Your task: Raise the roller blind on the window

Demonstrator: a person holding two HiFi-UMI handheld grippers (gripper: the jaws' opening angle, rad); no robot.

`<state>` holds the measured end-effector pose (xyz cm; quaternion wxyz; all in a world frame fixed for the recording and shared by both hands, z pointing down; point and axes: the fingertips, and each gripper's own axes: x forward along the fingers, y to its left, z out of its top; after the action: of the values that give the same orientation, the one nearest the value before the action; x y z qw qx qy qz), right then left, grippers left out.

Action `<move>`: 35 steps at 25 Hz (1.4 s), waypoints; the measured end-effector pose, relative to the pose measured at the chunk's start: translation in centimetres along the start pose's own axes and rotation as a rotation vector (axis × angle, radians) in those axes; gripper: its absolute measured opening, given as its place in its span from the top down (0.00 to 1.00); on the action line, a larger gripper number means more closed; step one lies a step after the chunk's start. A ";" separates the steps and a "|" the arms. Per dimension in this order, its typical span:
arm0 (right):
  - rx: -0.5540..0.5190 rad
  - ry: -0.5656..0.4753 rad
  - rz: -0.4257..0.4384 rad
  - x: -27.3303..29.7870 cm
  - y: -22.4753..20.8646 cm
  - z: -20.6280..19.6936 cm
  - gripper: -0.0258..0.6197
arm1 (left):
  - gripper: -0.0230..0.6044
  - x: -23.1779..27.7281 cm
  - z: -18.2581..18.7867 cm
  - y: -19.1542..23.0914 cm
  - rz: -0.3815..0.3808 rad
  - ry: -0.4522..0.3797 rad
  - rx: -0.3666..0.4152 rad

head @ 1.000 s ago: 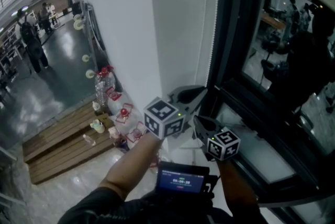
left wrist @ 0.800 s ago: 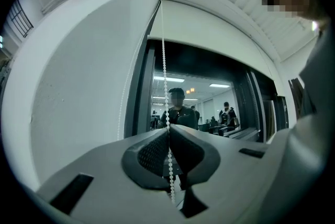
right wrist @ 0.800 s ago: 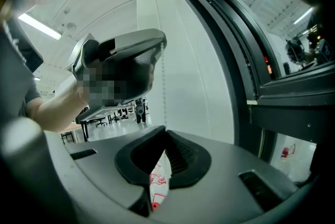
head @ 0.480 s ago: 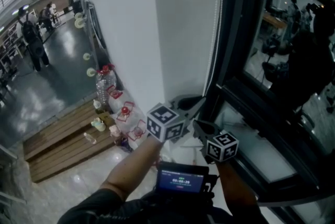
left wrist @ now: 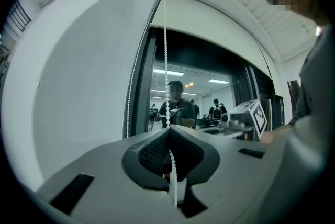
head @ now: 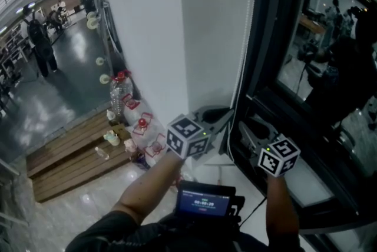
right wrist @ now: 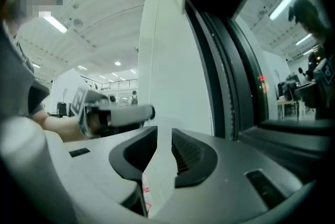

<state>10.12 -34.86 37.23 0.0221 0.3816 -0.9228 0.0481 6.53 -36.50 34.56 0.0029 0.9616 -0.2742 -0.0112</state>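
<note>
A white bead chain (left wrist: 166,60) hangs beside the dark window frame (head: 259,68) and also shows as a bead chain (head: 250,21) in the head view. My left gripper (left wrist: 168,131) is shut on this chain, which runs down between its pads. In the head view the left gripper (head: 227,114) sits low by the frame. My right gripper (head: 247,127) is just right of it, off the chain. The right gripper (right wrist: 164,136) has its jaws opening, with nothing between them. The white roller blind (left wrist: 209,29) covers only the top of the window.
Water bottles and red-capped jugs (head: 121,95) stand on the floor by a wooden platform (head: 70,156) at lower left. A small screen device (head: 203,204) sits at my chest. The window sill (head: 294,183) lies below the right gripper. A person (head: 35,39) stands far off.
My right gripper has opened and moved to the right, away from the chain. The left gripper stays shut on the chain in nearly the same place.
</note>
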 end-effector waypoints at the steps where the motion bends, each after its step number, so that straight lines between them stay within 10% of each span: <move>1: -0.006 -0.041 0.024 -0.2 0.2 1.9 0.80 | 0.97 0.0 0.0 -0.1 -0.002 0.001 -0.001; 9: -0.121 -0.183 0.121 2.7 3.5 11.3 0.80 | 0.97 0.4 -0.2 -0.9 -0.030 0.000 -0.009; 12: -0.129 -0.177 0.123 3.7 3.6 12.2 0.95 | 0.97 0.5 0.1 -0.7 -0.030 0.003 -0.002; 35: -0.068 -0.171 0.054 3.2 2.0 6.2 0.94 | 0.97 0.9 -5.5 -1.5 -0.059 0.090 -0.101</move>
<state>6.39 -36.36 31.20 -0.0451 0.3582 -0.9324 -0.0153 8.22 -35.71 39.99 0.0632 0.9675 -0.2443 0.0180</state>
